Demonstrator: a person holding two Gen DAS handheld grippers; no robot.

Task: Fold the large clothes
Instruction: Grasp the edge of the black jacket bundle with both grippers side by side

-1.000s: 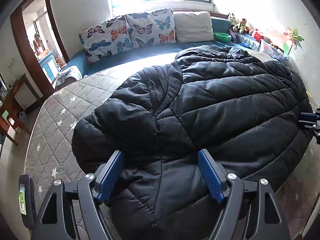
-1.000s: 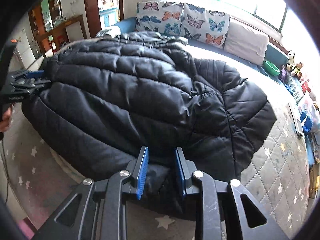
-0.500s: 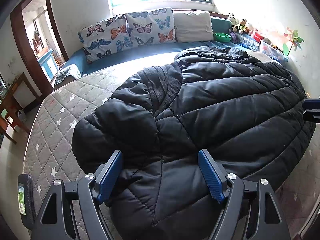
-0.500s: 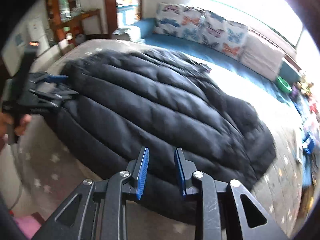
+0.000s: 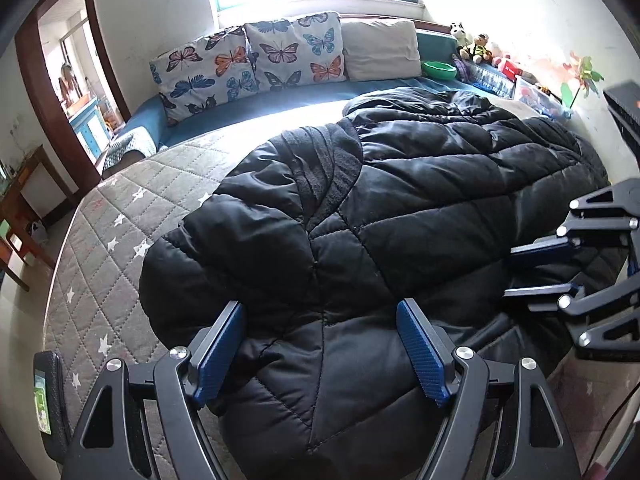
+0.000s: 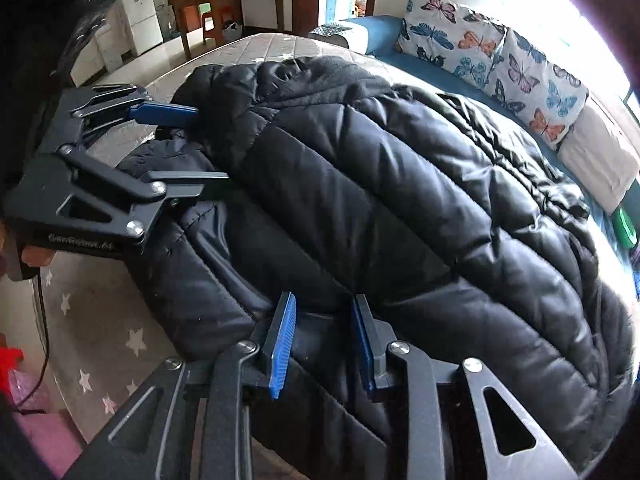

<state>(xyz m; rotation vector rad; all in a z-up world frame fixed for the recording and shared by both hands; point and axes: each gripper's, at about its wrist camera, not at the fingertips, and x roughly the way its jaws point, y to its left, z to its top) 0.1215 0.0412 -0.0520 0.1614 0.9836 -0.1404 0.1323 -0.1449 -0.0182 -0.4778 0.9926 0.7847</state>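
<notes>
A large black quilted puffer jacket lies spread over the grey star-patterned mattress; it also fills the right wrist view. My left gripper is open wide, its blue pads either side of the jacket's near edge. It shows in the right wrist view at the left, against the jacket. My right gripper has its jaws a little apart over the jacket's edge, with dark fabric between them. It shows at the right of the left wrist view.
Butterfly pillows and a beige pillow line the blue bench under the window. Toys and a green bowl sit at the back right. A doorway and wooden furniture are to the left.
My right gripper has swung in low along the jacket's near edge, close to my left gripper. The left gripper has stayed open at the same spot.
</notes>
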